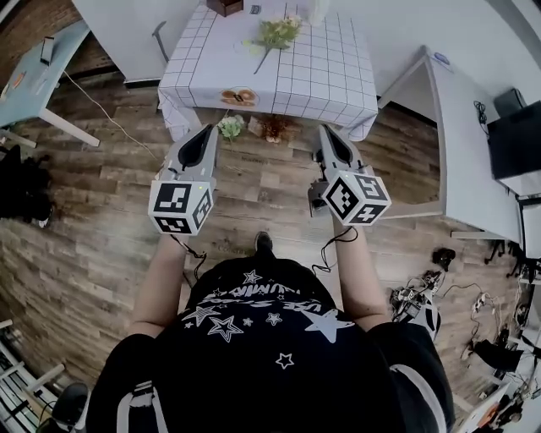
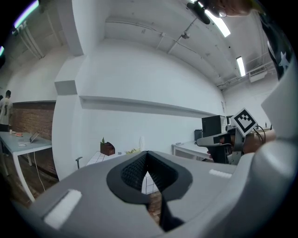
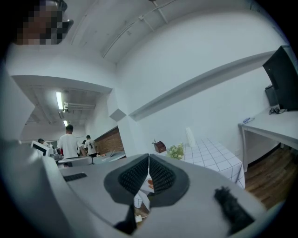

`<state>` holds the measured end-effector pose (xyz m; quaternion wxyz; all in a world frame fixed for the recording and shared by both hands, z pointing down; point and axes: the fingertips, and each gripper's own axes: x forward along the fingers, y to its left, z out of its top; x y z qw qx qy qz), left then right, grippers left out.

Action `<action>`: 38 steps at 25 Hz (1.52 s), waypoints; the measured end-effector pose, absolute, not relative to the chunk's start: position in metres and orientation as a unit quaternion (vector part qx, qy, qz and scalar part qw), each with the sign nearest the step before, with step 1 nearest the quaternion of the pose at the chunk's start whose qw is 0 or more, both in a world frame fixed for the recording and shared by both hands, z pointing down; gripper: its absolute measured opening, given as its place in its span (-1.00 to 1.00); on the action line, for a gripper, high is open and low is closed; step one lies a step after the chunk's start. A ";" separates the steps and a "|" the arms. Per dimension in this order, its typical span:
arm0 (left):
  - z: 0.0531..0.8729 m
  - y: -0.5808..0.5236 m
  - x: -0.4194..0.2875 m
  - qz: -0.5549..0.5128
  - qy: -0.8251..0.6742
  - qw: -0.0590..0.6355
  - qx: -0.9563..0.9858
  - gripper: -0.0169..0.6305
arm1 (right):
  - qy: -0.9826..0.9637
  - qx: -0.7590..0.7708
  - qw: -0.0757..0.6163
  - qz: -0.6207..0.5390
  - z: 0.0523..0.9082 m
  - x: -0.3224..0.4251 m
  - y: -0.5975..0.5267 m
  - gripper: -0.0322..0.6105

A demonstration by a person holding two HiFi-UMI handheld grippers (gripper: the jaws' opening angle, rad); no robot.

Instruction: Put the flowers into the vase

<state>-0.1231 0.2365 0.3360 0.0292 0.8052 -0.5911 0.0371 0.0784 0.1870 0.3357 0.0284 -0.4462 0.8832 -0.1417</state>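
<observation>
While both point level at the table ahead, neither carries anything. The left gripper (image 1: 206,129), grey plastic with black ribbed pads, sits centre-left of the head view. Its own view shows the jaws pressed together with nothing between them. The right gripper (image 1: 326,128), same build, sits centre-right with its pads also meeting and empty.

- The bunch of pale yellow-green flowers (image 1: 277,34) on a long green stem lies flat at top centre, well apart from both grippers.
- It rests on the square table with a white grid-pattern cloth (image 1: 330,76).
- The tall pale translucent vase (image 1: 318,10) stands upright at the table's far edge, upper right of the flowers and not touching them. The frame edge cuts off part of it.
- A small brown box with a green sprig (image 1: 225,6) is at the top edge, left of the flowers.
- A small green-white flower clump (image 1: 230,127) shows just right of the left gripper tip, below the cloth's near edge. A brown-orange clump (image 1: 272,128) is beside it. I can't tell what either rests on.

The brown wood-plank floor (image 1: 101,220) fills the middle. A white desk (image 1: 473,152) with a black monitor (image 1: 516,139) stands at right, and a light-blue table (image 1: 34,72) at upper left. The person's black star-print shirt (image 1: 254,338) is at bottom centre.
</observation>
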 end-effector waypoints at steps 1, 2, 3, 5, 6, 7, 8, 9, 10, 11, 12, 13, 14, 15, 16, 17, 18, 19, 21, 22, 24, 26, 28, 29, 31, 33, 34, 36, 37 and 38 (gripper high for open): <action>0.335 0.233 -0.120 0.038 -0.593 0.028 0.804 -0.92 | 0.884 -0.445 0.030 -0.142 0.335 0.082 0.182 -0.86; 0.334 0.229 -0.117 0.039 -0.594 0.028 0.803 -0.92 | 0.885 -0.443 0.031 -0.143 0.334 0.085 0.177 -0.86; 0.334 0.225 -0.114 0.041 -0.595 0.027 0.802 -0.92 | 0.885 -0.441 0.033 -0.143 0.333 0.087 0.172 -0.86; 0.335 0.219 -0.108 0.046 -0.598 0.026 0.800 -0.92 | 0.887 -0.436 0.038 -0.145 0.333 0.092 0.164 -0.86; 0.336 0.217 -0.107 0.050 -0.599 0.023 0.799 -0.92 | 0.889 -0.433 0.039 -0.147 0.333 0.094 0.160 -0.86; 0.337 0.215 -0.107 0.054 -0.602 0.020 0.796 -0.92 | 0.889 -0.430 0.040 -0.148 0.335 0.097 0.157 -0.86; 0.337 0.214 -0.109 0.057 -0.607 0.019 0.792 -0.92 | 0.890 -0.429 0.040 -0.150 0.337 0.099 0.154 -0.86; 0.338 0.213 -0.112 0.059 -0.613 0.021 0.787 -0.92 | 0.890 -0.428 0.040 -0.153 0.340 0.102 0.150 -0.86; 0.339 0.212 -0.116 0.060 -0.619 0.025 0.783 -0.92 | 0.889 -0.428 0.040 -0.157 0.342 0.105 0.147 -0.86; 0.340 0.212 -0.120 0.062 -0.623 0.029 0.779 -0.92 | 0.888 -0.429 0.040 -0.162 0.345 0.108 0.144 -0.86; 0.342 0.212 -0.123 0.066 -0.626 0.032 0.776 -0.92 | 0.887 -0.430 0.041 -0.166 0.346 0.109 0.141 -0.86; 0.343 0.212 -0.125 0.070 -0.628 0.033 0.774 -0.92 | 0.886 -0.429 0.042 -0.168 0.348 0.110 0.139 -0.86; 0.344 0.212 -0.126 0.073 -0.630 0.033 0.773 -0.92 | 0.887 -0.428 0.042 -0.170 0.349 0.110 0.137 -0.86; 0.345 0.211 -0.127 0.075 -0.630 0.033 0.772 -0.92 | 0.887 -0.427 0.041 -0.171 0.350 0.108 0.134 -0.86; 0.345 0.209 -0.127 0.076 -0.631 0.033 0.772 -0.92 | 0.888 -0.425 0.040 -0.172 0.351 0.106 0.132 -0.86; 0.347 0.207 -0.127 0.075 -0.630 0.034 0.772 -0.92 | 0.888 -0.423 0.039 -0.174 0.353 0.104 0.130 -0.86; 0.348 0.204 -0.125 0.075 -0.629 0.036 0.773 -0.92 | 0.889 -0.421 0.037 -0.175 0.355 0.102 0.128 -0.86; 0.350 0.200 -0.123 0.075 -0.626 0.037 0.775 -0.92 | 0.890 -0.419 0.034 -0.176 0.356 0.100 0.126 -0.86; 0.354 0.190 -0.118 0.074 -0.620 0.040 0.780 -0.92 | 0.892 -0.417 0.029 -0.173 0.356 0.098 0.121 -0.86; 0.356 0.184 -0.116 0.073 -0.616 0.042 0.783 -0.92 | 0.892 -0.418 0.028 -0.171 0.355 0.098 0.118 -0.86; 0.357 0.170 -0.113 0.068 -0.609 0.045 0.789 -0.92 | 0.890 -0.423 0.029 -0.169 0.354 0.099 0.109 -0.86; 0.356 0.155 -0.109 0.065 -0.602 0.044 0.795 -0.92 | 0.885 -0.434 0.025 -0.167 0.354 0.101 0.099 -0.86; 0.354 0.139 -0.105 0.062 -0.594 0.041 0.801 -0.92 | 0.881 -0.445 0.012 -0.162 0.358 0.102 0.088 -0.86; 0.353 0.132 -0.104 0.061 -0.591 0.039 0.804 -0.92 | 0.879 -0.448 0.007 -0.160 0.359 0.102 0.084 -0.86; 0.351 0.118 -0.104 0.057 -0.587 0.035 0.807 -0.92 | 0.879 -0.449 0.003 -0.162 0.361 0.099 0.073 -0.86; 0.351 0.104 -0.106 0.054 -0.584 0.035 0.809 -0.92 | 0.879 -0.447 0.005 -0.167 0.362 0.094 0.062 -0.86; 0.353 0.098 -0.106 0.053 -0.582 0.037 0.810 -0.92 | 0.879 -0.447 0.004 -0.167 0.363 0.091 0.057 -0.86; 0.356 0.084 -0.110 0.054 -0.578 0.040 0.813 -0.92 | 0.879 -0.446 0.000 -0.166 0.364 0.084 0.045 -0.86; 0.357 0.077 -0.113 0.054 -0.577 0.040 0.814 -0.92 | 0.880 -0.446 -0.002 -0.165 0.364 0.080 0.038 -0.86; 0.356 0.069 -0.117 0.054 -0.576 0.041 0.814 -0.92 | 0.880 -0.446 -0.002 -0.165 0.364 0.076 0.031 -0.86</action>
